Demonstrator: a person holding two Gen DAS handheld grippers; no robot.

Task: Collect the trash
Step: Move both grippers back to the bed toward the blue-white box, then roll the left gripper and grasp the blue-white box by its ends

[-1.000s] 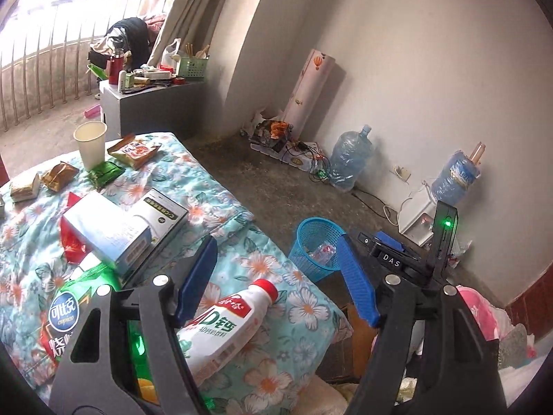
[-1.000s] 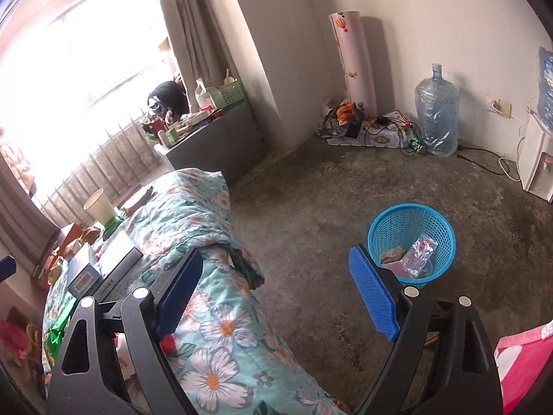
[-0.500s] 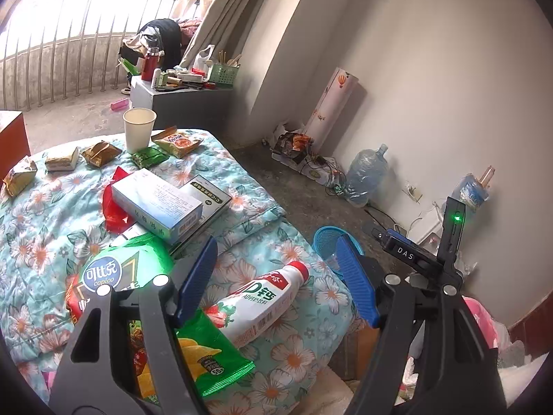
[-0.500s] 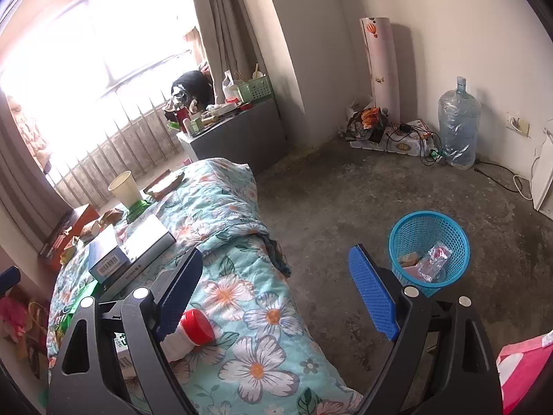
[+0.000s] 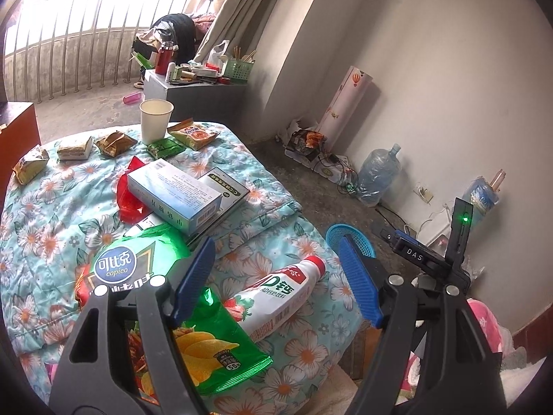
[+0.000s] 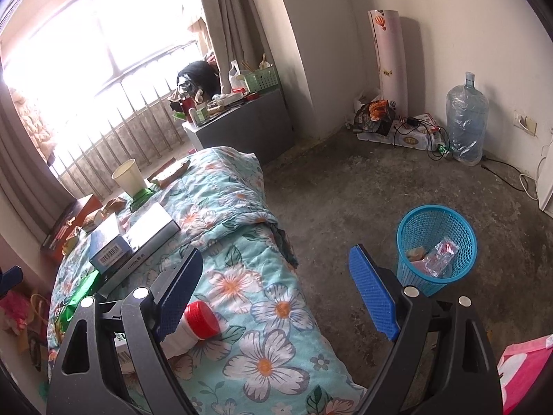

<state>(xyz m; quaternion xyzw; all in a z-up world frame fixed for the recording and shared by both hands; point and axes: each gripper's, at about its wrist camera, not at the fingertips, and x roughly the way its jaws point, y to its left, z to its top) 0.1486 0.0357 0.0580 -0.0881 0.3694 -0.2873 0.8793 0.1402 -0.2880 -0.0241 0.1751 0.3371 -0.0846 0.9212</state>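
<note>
Noted a white drink bottle (image 5: 281,297) with red cap (image 5: 316,262) lying on its side on the flowered quilt (image 5: 52,207) covering the bench. Long axis ran diagonally in the left wrist view, cap end pointing up and right toward the quilt's edge, base end down and left. Base end touching, possibly overlapping, a green chip bag (image 5: 207,342) lying flat just beside it. Seen in the right wrist view as a red cap (image 6: 202,320) pointing right, body mostly hidden behind the tool's finger.

Left tool (image 5: 278,280) held above the bottle, blue pads (image 5: 359,288) spread wide, nothing between them but the bottle below; contact not established. Right tool (image 6: 276,292) likewise spread, gripping nothing, left pad (image 6: 179,295) near the cap.

Further out on the quilt: a second green snack bag (image 5: 121,266), a pale blue box (image 5: 172,197) stacked on a flat white box (image 5: 226,186), a red wrapper (image 5: 129,197) under them. Beyond these, a paper cup (image 5: 155,121) standing upright, several small snack packets (image 5: 114,141) nearby.

On the concrete floor (image 6: 345,207), well apart from the bed: a blue mesh basket (image 6: 437,242) upright, holding a clear wrapper (image 6: 439,257) and other scraps. Water jug (image 6: 466,121) against the wall.
</note>
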